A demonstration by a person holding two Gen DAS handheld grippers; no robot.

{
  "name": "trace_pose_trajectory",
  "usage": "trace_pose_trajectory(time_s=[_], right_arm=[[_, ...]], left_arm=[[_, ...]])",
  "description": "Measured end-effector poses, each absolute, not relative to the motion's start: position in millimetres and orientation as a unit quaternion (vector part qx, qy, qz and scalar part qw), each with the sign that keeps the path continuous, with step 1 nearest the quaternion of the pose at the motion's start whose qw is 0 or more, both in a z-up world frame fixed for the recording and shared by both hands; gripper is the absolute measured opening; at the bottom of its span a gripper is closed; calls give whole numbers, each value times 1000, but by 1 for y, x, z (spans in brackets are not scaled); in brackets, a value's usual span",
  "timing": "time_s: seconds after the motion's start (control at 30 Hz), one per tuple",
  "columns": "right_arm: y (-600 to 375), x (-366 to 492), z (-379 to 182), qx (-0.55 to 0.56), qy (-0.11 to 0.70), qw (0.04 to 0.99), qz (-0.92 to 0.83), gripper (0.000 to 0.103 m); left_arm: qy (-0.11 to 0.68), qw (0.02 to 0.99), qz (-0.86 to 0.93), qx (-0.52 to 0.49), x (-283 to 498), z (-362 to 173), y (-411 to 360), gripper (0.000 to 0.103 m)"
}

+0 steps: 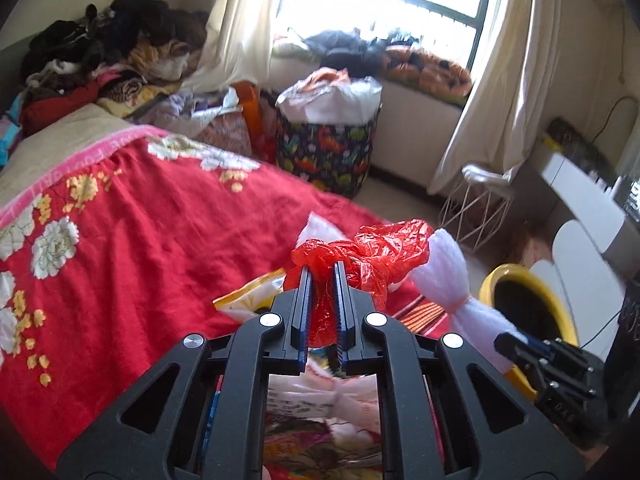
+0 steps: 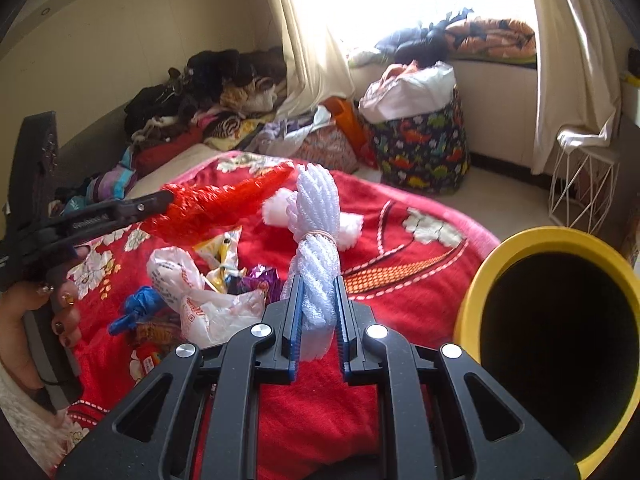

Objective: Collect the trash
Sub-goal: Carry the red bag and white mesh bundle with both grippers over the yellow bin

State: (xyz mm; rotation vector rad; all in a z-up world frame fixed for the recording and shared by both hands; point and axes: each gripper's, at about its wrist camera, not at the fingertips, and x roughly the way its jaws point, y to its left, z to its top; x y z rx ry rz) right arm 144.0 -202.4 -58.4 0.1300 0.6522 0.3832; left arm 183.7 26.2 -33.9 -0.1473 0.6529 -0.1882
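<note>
My left gripper [image 1: 322, 270] is shut on a crumpled red plastic bag [image 1: 376, 256] and holds it above the red floral blanket [image 1: 140, 232]. In the right wrist view the bag [image 2: 224, 202] hangs from the left gripper [image 2: 170, 199] at the left. My right gripper [image 2: 318, 282] is shut on a white foam net bundle [image 2: 316, 232] tied with a band; the bundle also shows in the left wrist view [image 1: 448, 272]. A yellow bin [image 2: 548, 320] with a dark inside stands at the right, beside the bed. Loose wrappers [image 2: 224, 276] and a white plastic bag [image 2: 188, 292] lie on the blanket.
A dinosaur-print hamper [image 2: 424, 152] full of laundry stands by the window. A pile of clothes [image 2: 208, 100] lies at the bed's far end. A white wire stand [image 2: 580, 188] is by the curtain. A white desk [image 1: 580, 192] is at the right.
</note>
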Motion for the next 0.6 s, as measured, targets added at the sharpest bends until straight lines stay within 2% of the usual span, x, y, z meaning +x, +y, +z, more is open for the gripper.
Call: trace_pose_trajectory(time_s=[0.33, 0.6], right_arm=[[-232, 132, -44, 87, 289, 942, 146, 14], [-251, 122, -38, 98, 276, 949, 115, 14]], left_arm=[[292, 947, -117, -66, 159, -10, 4, 6], [293, 943, -146, -60, 149, -11, -15, 6]])
